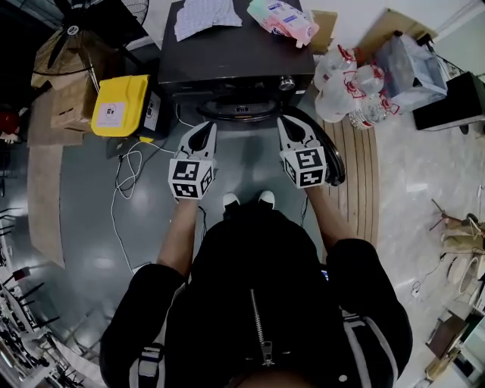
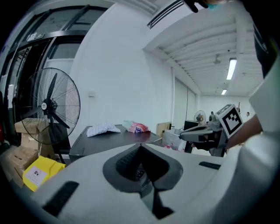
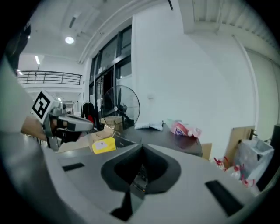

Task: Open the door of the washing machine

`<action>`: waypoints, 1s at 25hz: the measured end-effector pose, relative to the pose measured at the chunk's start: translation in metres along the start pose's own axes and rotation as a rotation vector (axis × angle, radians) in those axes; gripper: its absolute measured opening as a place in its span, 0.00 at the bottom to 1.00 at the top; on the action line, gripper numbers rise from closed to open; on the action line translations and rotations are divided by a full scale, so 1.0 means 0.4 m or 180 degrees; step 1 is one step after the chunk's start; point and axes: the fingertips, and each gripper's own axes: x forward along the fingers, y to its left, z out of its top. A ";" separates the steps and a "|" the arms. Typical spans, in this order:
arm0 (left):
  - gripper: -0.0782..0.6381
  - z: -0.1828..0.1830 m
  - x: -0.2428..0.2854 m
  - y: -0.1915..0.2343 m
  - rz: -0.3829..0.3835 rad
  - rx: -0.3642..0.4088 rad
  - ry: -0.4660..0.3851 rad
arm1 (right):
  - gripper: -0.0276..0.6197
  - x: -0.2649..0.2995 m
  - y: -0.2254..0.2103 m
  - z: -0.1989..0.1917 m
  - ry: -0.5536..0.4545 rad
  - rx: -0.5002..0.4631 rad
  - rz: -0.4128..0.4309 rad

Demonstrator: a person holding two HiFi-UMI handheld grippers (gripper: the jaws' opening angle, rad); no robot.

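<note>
Before you, the boxy dark washing machine [image 1: 227, 57] stands on the glossy grey floor [image 1: 83, 204], its curved front rim facing your feet. Your left claw [image 1: 208, 129] and right claw [image 1: 285, 123] hover near it, both clenched on nothing, their pale shells tapering to points.

No legible text, brand or number in any view. White label [image 1: 111, 111] on yellow box [image 1: 130, 92]: print too small to read. Pink package [image 1: 283, 18] atop washing machine [image 1: 227, 57]: printed, unreadable. Cubes of left claw [image 1: 208, 127] and right claw [image 1: 283, 123]: square markers only.
</note>
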 end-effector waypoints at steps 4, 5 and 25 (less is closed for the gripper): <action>0.11 0.057 -0.009 0.020 -0.0001 0.0106 -0.0137 | 0.05 0.013 0.055 0.121 -0.0267 -0.0022 0.0078; 0.11 0.067 -0.012 0.023 -0.0006 0.0117 -0.0164 | 0.05 0.012 0.063 0.139 -0.0308 -0.0040 0.0081; 0.11 0.083 -0.012 0.003 -0.0128 0.0131 -0.0196 | 0.05 -0.023 0.088 0.173 -0.0381 -0.0066 0.0055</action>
